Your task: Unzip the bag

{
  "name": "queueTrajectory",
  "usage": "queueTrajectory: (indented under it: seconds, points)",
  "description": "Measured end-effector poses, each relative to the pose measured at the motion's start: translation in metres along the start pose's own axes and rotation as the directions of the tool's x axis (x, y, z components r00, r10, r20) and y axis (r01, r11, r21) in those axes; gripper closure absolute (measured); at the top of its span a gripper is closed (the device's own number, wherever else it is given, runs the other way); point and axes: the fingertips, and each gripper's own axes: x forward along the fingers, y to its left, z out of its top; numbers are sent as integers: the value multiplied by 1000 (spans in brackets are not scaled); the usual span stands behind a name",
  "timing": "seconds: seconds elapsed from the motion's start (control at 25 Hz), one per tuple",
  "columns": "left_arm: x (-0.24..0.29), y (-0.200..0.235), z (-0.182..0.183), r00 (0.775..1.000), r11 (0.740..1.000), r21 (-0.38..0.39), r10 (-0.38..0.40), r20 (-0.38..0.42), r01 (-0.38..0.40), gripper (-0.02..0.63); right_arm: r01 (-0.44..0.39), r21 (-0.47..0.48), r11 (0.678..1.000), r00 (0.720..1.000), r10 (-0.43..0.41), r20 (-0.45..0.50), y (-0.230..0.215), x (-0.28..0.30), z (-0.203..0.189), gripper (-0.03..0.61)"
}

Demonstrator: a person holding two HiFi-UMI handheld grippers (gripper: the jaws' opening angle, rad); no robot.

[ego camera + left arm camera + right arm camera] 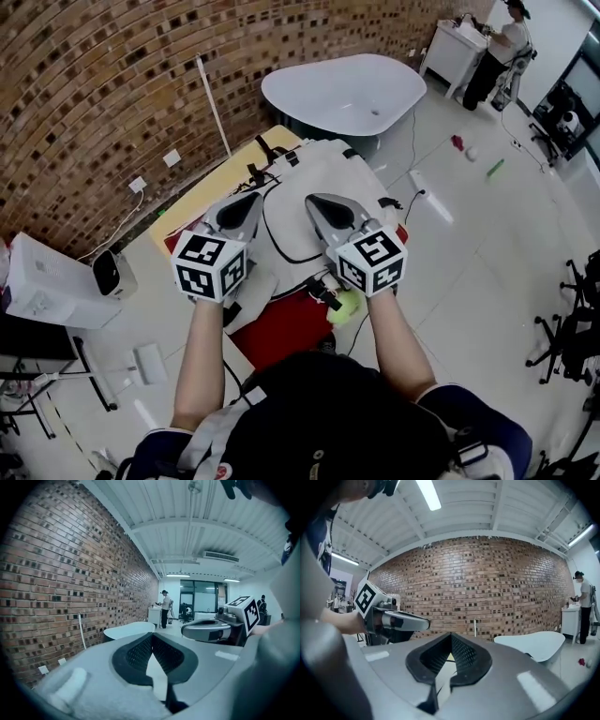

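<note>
A white bag (323, 173) with a dark zipper line (278, 246) lies on the table below me. Both grippers hang above its near half, side by side and apart from it. My left gripper (255, 197) is shut, its pads meeting at the tip (152, 635) with nothing between them. My right gripper (312, 200) is also shut and holds nothing (451, 634). A pale sliver of the bag shows under the closed jaws in both gripper views. Each gripper sees the other: the right gripper (206, 630), the left gripper (401, 620).
The bag rests on a red cloth (291, 328) over a wooden table (220, 178). A yellow-green ball (345, 306) lies by the bag's near edge. A white oval tub (342, 92) stands behind, a brick wall (103, 84) at left, a person (502, 47) far back, chairs (572, 328) at right.
</note>
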Motion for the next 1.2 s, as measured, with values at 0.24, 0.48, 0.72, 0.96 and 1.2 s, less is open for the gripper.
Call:
queueTrajectory:
  seconds: [0.24, 0.48, 0.72, 0.96, 1.2]
  points:
    - [-22, -1, 10, 1000, 1000, 6, 23, 21, -23, 612, -59, 2, 998, 997, 59, 50, 19, 5, 19, 574]
    - [-27, -5, 3, 999, 999, -13, 33, 17, -33, 612, -80, 6, 997, 994, 80, 69, 23, 2, 25, 575]
    - [-28, -9, 3, 999, 999, -19, 27, 21, -26, 612, -95, 11, 995, 992, 93, 79, 29, 3, 28, 574]
    - [-25, -12, 2, 999, 1000, -20, 23, 23, -23, 612, -104, 4, 995, 991, 103, 81, 31, 2, 30, 574]
    - [-25, -14, 3, 999, 1000, -20, 16, 28, -16, 612, -107, 2, 994, 991, 107, 82, 33, 1, 32, 574]
